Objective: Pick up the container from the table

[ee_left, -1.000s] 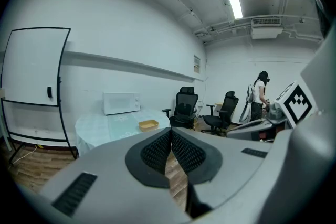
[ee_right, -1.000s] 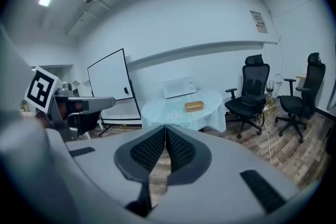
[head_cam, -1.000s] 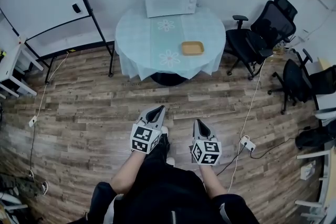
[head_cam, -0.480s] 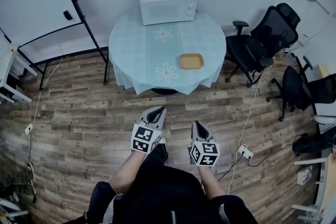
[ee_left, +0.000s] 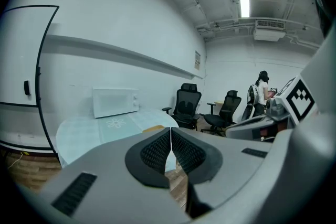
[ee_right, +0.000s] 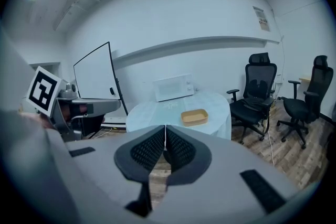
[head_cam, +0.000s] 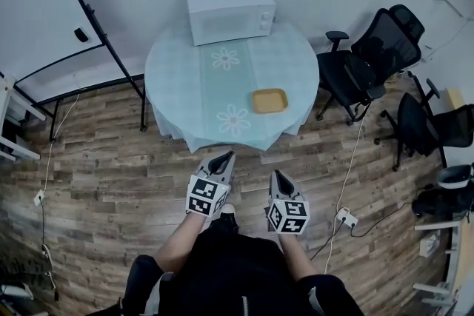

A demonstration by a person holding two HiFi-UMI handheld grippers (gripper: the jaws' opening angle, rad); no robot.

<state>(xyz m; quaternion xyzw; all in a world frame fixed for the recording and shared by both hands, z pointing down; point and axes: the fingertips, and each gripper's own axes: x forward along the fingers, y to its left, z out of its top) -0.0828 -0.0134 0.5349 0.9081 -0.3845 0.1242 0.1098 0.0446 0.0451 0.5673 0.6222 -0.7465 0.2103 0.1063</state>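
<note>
A shallow tan container point(head_cam: 269, 101) lies on the right part of a round table point(head_cam: 185, 96) with a pale blue flowered cloth; it also shows in the right gripper view point(ee_right: 194, 117), and its edge peeks over the jaws in the left gripper view point(ee_left: 154, 128). My left gripper point(head_cam: 225, 158) and right gripper point(head_cam: 279, 176) are held side by side over the wooden floor, short of the table's near edge. Both are shut with nothing between their pads. The left gripper point(ee_left: 170, 131) and right gripper point(ee_right: 165, 128) each point toward the table.
A white microwave point(head_cam: 230, 13) stands at the table's far side. Two black office chairs point(head_cam: 370, 59) point(head_cam: 426, 122) stand right of the table. A whiteboard on a black frame point(head_cam: 55, 4) is at the left. Cables and a power strip point(head_cam: 346, 217) lie on the floor at the right.
Both grippers and the head have moved forward toward the table. The table, container and microwave now sit nearer and larger. Both grippers stay shut.
</note>
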